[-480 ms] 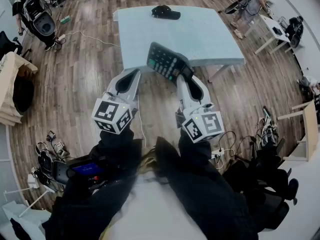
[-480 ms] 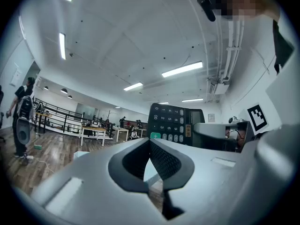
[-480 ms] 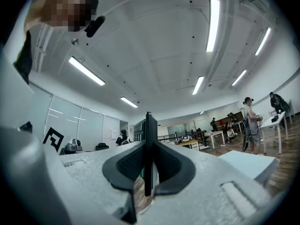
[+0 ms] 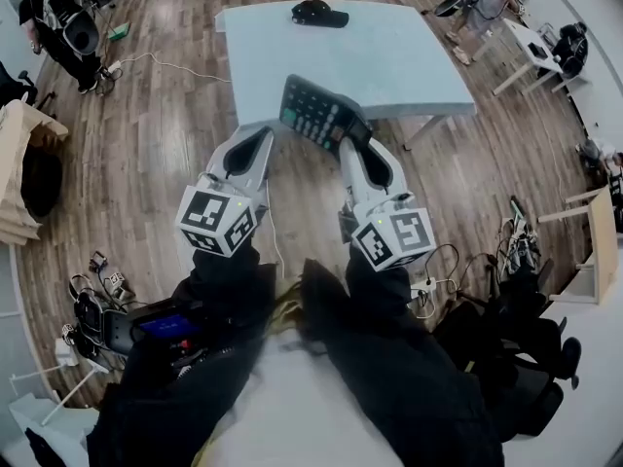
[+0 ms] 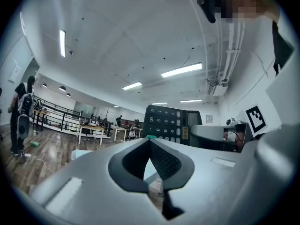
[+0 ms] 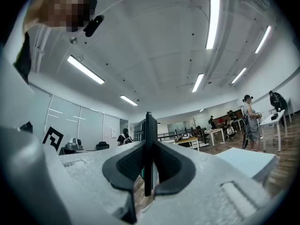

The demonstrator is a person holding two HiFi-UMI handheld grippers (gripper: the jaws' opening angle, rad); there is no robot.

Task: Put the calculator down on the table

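- Wooden floor [image 4: 165, 134] spreading under everything; pale blue table [image 4: 409, 61] standing ahead.
- Left gripper [image 4: 261, 136] hanging level beside right one, jaws pressing together, gripping nothing.
- Right gripper [image 4: 352, 144] clenching calculator [image 4: 313, 113] by near end, pads pressing on both faces.
- Calculator standing on edge, sticking out ahead of right jaws, keypad facing left gripper, overlapping table's near edge in head view, not resting on tabletop.
- Small black item [image 4: 319, 14] lying at table's far edge, well apart from calculator.

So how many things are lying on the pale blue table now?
1: a black cap-like object near the far edge of the pale blue table. The black calculator, clamped in the jaws of the right gripper, hangs over the near edge and may hide a little tabletop.
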